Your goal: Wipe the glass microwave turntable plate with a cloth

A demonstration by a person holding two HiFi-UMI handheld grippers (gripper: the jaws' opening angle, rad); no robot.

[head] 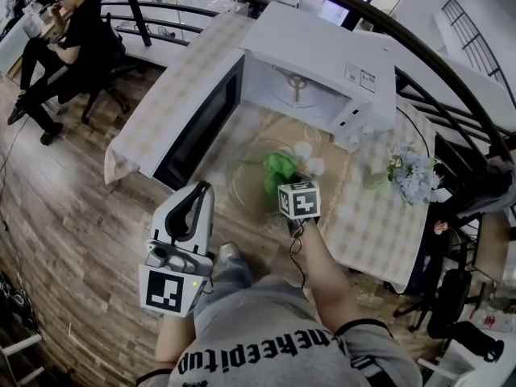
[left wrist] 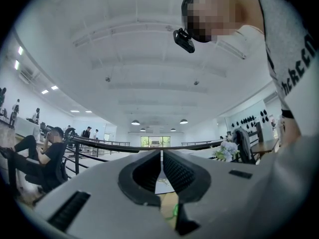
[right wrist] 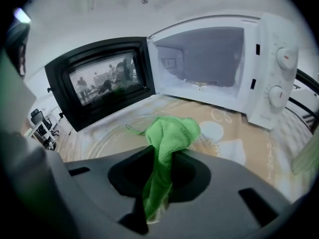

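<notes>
Upper left of the head view: a person in black clothes [head: 68,35] is sitting at a desk and taking no part.

Lower left: the left claw [head: 201,190] is hovering by the near edge of the checked-cloth worktop [head: 367,224] and pointing up-frame. Its jaws are pressing together with nothing between them, so it is idling.

Centre top: the white microwave oven [head: 322,51] is standing with its black-windowed door [head: 201,119] swung open to the left. The cavity is showing no plate.

Centre: the round clear glass turntable plate [head: 246,176] is lying flat on the worktop just in front of the oven.

Right of centre: the right claw [head: 284,182] is gripping a bright green microfibre cloth [head: 278,166]. The bunched end is sticking out over the plate's right part. I can't tell whether it is pressing on the glass.

Far right: a bunch of white artificial flowers [head: 411,172] is sitting near the worktop edge, apart from the plate.

Progress call: the plate is out and the cloth is gripped over it, so wiping is either starting or under way. No smears are showing on the glass, so the cleaned share is unknown. The left part and the rim are probably remaining.
</notes>
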